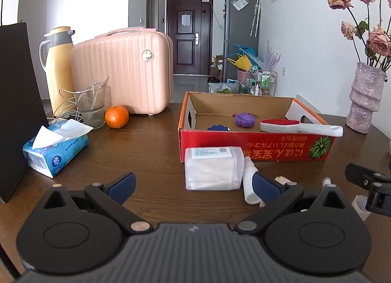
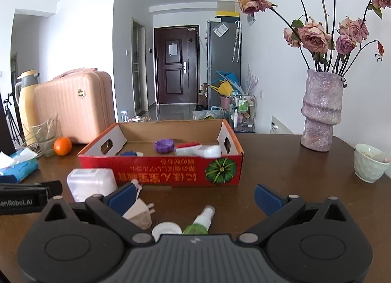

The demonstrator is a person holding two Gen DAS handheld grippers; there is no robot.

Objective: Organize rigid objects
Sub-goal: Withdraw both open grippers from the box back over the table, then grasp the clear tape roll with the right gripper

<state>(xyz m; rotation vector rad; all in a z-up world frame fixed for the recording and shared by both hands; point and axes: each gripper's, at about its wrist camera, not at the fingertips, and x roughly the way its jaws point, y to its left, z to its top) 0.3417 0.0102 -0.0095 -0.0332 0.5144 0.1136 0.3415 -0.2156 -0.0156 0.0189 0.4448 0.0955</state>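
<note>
Left gripper (image 1: 194, 186) fingers spread wide, empty, cotton-pad box (image 1: 213, 168) ahead. Right gripper (image 2: 194, 198) also wide open, spray bottle (image 2: 200, 222) and plug (image 2: 139, 213) between. Red carton (image 2: 180, 173) beyond, Japanese print upside down; "enRobot.AI" on left gripper.
</note>
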